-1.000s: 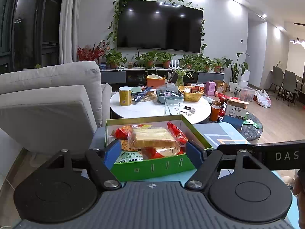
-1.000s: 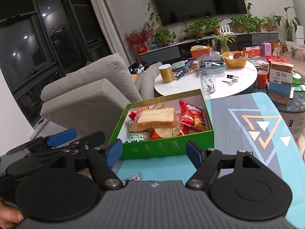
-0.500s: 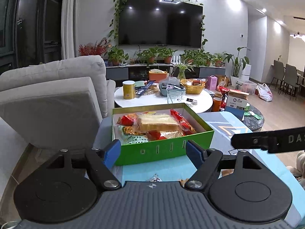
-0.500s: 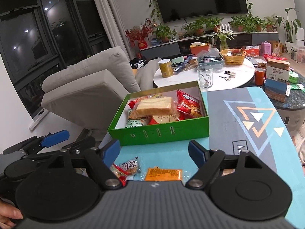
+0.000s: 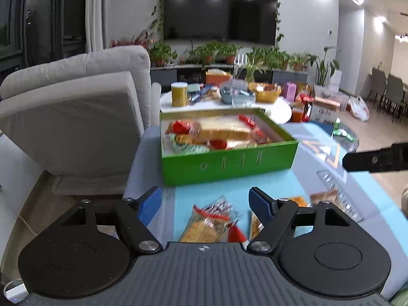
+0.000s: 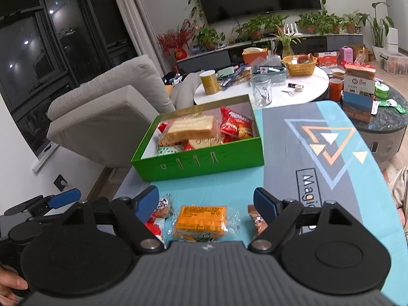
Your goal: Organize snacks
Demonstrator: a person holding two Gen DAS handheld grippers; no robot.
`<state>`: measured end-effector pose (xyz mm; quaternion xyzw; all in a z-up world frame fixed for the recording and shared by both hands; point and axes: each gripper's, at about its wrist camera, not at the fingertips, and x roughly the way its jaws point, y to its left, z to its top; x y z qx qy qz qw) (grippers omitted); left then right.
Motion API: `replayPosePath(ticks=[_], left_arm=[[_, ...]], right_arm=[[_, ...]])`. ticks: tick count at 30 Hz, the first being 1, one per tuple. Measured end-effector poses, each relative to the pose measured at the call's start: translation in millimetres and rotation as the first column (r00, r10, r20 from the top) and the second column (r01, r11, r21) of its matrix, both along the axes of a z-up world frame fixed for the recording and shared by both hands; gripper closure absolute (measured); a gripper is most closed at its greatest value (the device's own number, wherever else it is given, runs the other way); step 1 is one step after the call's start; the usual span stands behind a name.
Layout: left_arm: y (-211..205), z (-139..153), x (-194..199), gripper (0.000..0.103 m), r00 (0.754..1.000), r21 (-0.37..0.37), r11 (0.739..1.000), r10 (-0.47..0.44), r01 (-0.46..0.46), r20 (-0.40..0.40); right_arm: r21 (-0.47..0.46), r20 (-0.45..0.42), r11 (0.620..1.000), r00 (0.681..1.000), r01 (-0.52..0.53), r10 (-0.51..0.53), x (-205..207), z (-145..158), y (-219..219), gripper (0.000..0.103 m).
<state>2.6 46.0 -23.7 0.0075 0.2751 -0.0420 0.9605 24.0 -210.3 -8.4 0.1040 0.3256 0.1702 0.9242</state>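
A green box [image 5: 229,162] [image 6: 204,160] on the blue table mat holds several snacks, with a wrapped bread slice [image 6: 191,127] on top and a red packet [image 6: 236,126] beside it. Loose snacks lie on the mat in front of the box: an orange packet [image 6: 200,220], a clear packet with a red strip [image 5: 211,223], and a brown one [image 6: 256,220]. My left gripper [image 5: 205,202] is open and empty above the clear packet. My right gripper [image 6: 206,202] is open and empty above the orange packet. The left gripper also shows at the left edge of the right wrist view [image 6: 63,199].
A grey armchair [image 5: 76,117] stands left of the table. Behind the box is a round white table [image 6: 280,86] with a glass [image 6: 261,93], a yellow can [image 6: 209,82], a basket and boxes. The mat's printed part [image 6: 329,142] lies to the right.
Both grippers have pulled back and lifted away from the box, so the loose snacks on the mat in front of it have come into view. Both stay open.
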Motion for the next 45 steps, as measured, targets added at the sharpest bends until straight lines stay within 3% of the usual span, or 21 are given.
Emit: replayPosePath(ticks=[17, 26, 35, 45], left_arm=[[7.1, -54.4, 8.0, 0.03, 0.986, 0.07, 0.997, -0.027, 0.039, -0.165], [6.5, -65.6, 16.4, 0.03, 0.981, 0.119, 0.991, -0.032, 0.056, -0.191], [5.2, -73.1, 31.2, 0.03, 0.976, 0.114, 0.992, -0.031, 0.056, -0.213], [4.5, -81.2, 48.0, 0.03, 0.97, 0.101, 0.994, -0.025, 0.05, -0.241]], right_arm=[[-0.068, -0.093, 0.997, 0.995, -0.045, 0.038, 11.6, -29.6, 15.6, 0.055], [-0.102, -0.133, 0.993, 0.99, -0.065, 0.051, 17.3, -42.4, 18.2, 0.055], [-0.302, -0.141, 0.948, 0.988, -0.097, 0.056, 22.4, -63.7, 30.2, 0.051], [-0.423, -0.13, 0.891, 0.984, -0.165, 0.12, 35.5, -76.9, 49.9, 0.051]])
